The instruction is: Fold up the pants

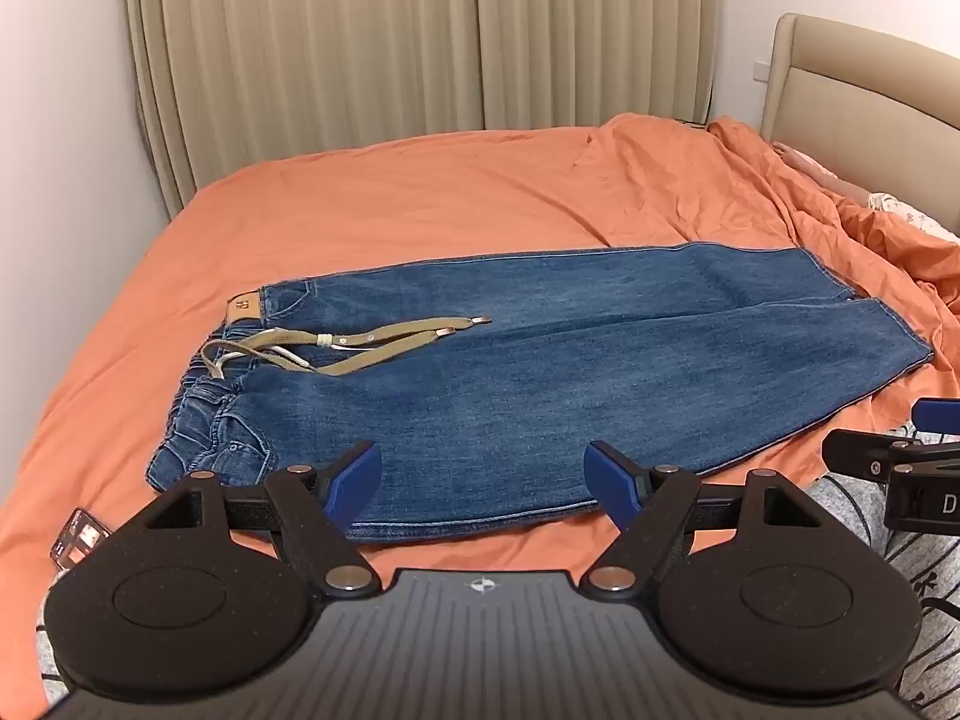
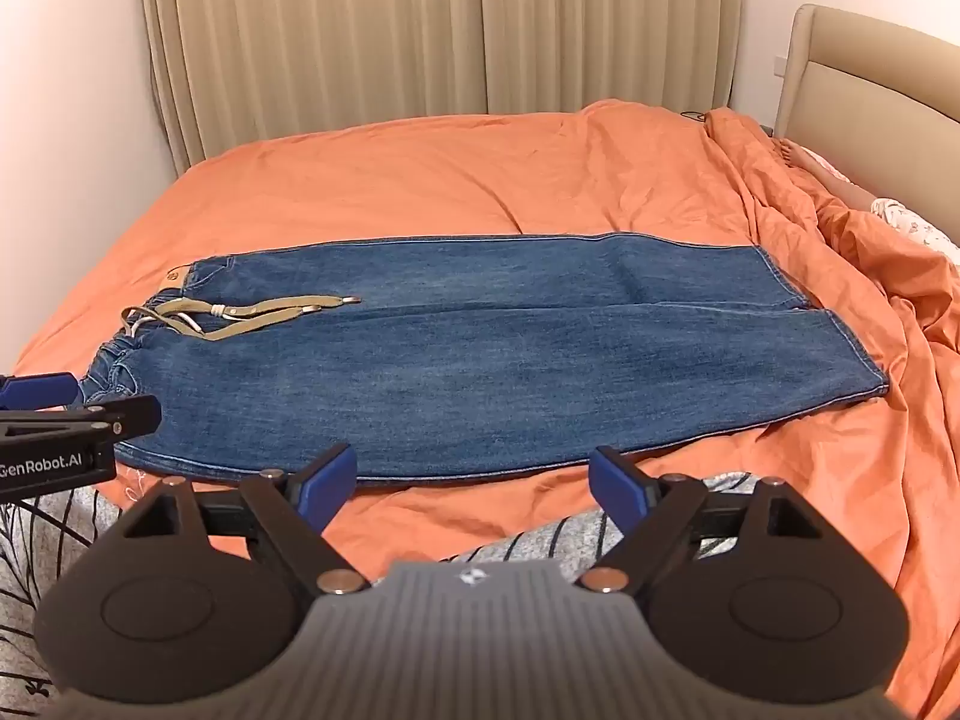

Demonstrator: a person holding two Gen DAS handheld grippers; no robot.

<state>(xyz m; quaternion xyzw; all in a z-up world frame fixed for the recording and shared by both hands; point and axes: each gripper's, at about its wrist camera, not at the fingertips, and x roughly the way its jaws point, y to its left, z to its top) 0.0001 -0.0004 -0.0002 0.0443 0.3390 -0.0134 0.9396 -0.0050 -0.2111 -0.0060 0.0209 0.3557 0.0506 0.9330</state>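
Note:
Blue jeans (image 1: pixel 540 384) lie flat across the orange bed, one leg folded over the other, with the waist on the left and the hems on the right. A khaki drawstring belt (image 1: pixel 360 339) trails over the waist. My left gripper (image 1: pixel 483 474) is open, its blue pads hanging over the near edge of the jeans with nothing between them. My right gripper (image 2: pixel 471 474) is also open and empty, just short of the jeans' (image 2: pixel 480 372) near seam. The left gripper (image 2: pixel 60 414) shows at that view's left edge, by the waist.
The orange sheet (image 1: pixel 420 192) covers the bed and bunches into folds on the right. A phone (image 1: pixel 78 543) lies at the near left. Beige curtains (image 2: pixel 420 30) hang behind, and a padded headboard (image 2: pixel 870 72) stands at the right. A person's bare foot (image 2: pixel 792 153) rests by it. Grey patterned fabric (image 2: pixel 540 540) lies below the grippers.

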